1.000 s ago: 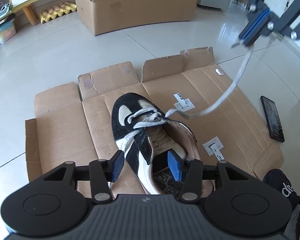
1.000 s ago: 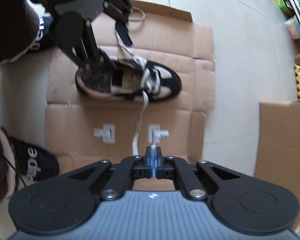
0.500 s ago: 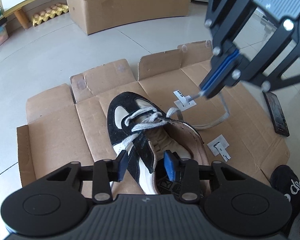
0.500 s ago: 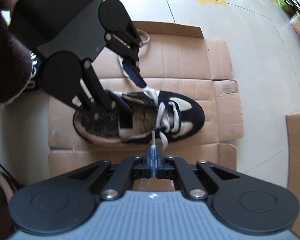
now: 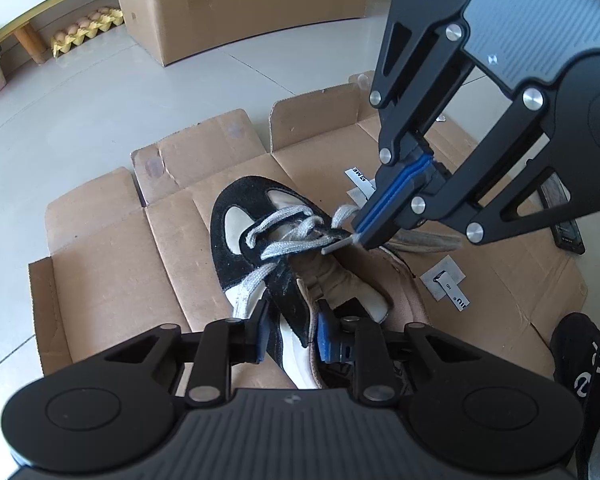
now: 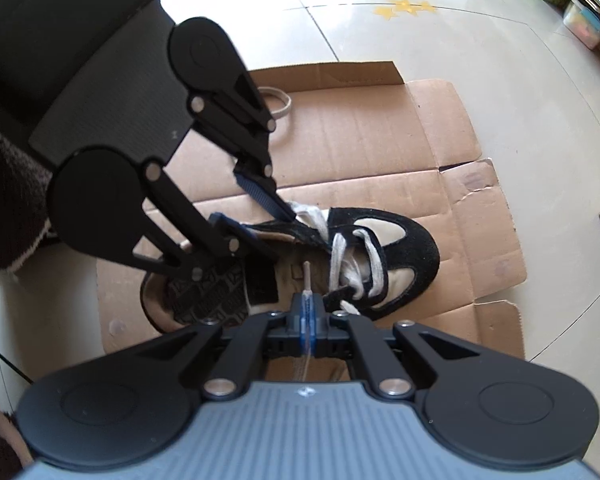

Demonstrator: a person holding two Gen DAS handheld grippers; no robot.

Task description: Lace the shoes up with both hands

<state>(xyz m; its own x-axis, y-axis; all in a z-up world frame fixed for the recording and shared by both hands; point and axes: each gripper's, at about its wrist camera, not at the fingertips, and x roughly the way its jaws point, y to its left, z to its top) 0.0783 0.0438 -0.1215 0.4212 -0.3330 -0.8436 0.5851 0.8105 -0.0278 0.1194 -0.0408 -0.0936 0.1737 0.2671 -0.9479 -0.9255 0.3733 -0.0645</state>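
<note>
A black and cream shoe [image 5: 252, 216] lies on flattened cardboard [image 5: 100, 260], its toe pointing away from me in the left wrist view. Grey laces [image 5: 284, 248] cross its lower eyelets. My left gripper [image 5: 292, 334] is closed on the shoe's left eyelet flap near the ankle opening. My right gripper [image 5: 360, 240] is shut on the free lace end. The stiff lace tip [image 5: 334, 246] sticks out over the tongue, close to the right eyelet row. In the right wrist view the same tip [image 6: 307, 276] pokes forward from the right gripper [image 6: 307, 296] above the shoe [image 6: 420, 248], with the left gripper [image 6: 256, 220] beyond it.
A phone [image 5: 566, 232] lies at the cardboard's right edge, near white labels [image 5: 446, 286]. A black slipper [image 5: 588, 360] sits at lower right. A large cardboard box [image 5: 240, 0] and egg trays [image 5: 88, 28] stand on the tiled floor beyond. A loose lace loop [image 6: 278, 102] lies on the cardboard.
My right gripper came down from high on the right, bringing the lace end to the shoe's eyelets; the lace went slack. My left gripper's fingers narrowed onto the eyelet flap.
</note>
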